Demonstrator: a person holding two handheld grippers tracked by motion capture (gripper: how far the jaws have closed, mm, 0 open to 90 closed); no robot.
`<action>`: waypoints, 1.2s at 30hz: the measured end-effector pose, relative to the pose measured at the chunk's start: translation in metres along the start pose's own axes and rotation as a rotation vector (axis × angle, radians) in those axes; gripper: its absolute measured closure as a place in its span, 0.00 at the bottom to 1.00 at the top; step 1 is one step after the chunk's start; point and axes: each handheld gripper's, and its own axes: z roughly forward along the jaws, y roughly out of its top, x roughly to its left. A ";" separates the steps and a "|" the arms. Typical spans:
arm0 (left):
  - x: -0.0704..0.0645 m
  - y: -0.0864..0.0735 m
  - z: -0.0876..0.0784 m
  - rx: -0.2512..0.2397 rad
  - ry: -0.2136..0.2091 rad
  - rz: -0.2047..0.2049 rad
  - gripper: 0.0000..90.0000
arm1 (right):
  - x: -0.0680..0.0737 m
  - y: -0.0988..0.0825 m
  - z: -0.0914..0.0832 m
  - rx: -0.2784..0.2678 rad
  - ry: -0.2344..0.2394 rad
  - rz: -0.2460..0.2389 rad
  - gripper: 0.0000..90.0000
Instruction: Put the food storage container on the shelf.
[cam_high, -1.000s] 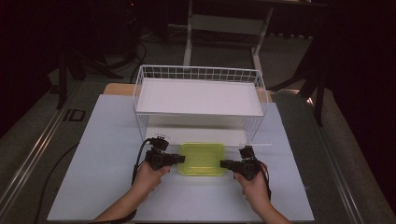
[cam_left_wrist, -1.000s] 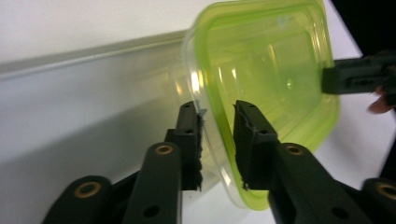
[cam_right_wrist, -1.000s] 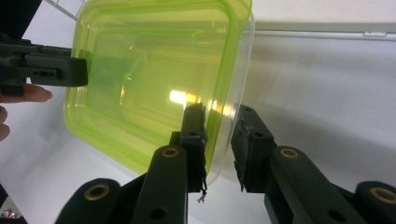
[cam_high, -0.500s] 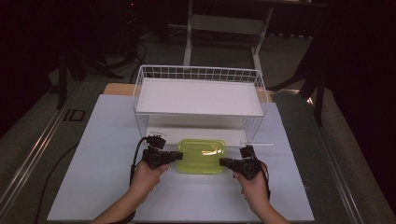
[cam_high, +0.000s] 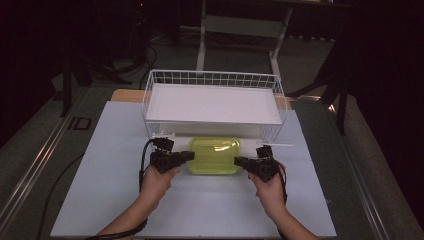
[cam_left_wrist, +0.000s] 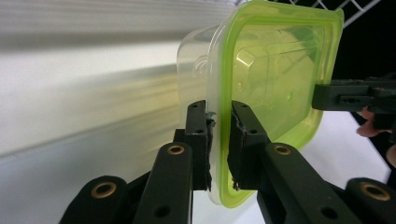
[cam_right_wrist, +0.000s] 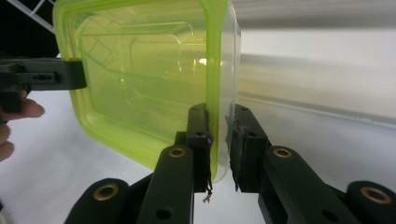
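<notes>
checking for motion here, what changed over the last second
The green-lidded container, pinched at both ends by the left claw and right claw, moved slightly away from the person toward the wire basket. Both grips stayed on; the basket stayed put.

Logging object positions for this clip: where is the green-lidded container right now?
In the high view the green-lidded container sits mid-table, just in front of the white wire basket, gripped at its ends by the left gripper and right gripper.
</notes>
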 end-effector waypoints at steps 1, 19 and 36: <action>0.001 0.001 0.001 -0.007 0.004 0.002 0.89 | -0.001 0.001 0.002 -0.004 -0.002 0.001 0.88; 0.018 0.007 0.030 -0.017 0.061 0.014 0.87 | -0.015 0.009 0.031 -0.013 -0.054 0.016 0.88; 0.024 0.011 0.051 -0.073 0.080 0.014 0.81 | -0.027 0.015 0.042 -0.057 -0.093 0.049 0.87</action>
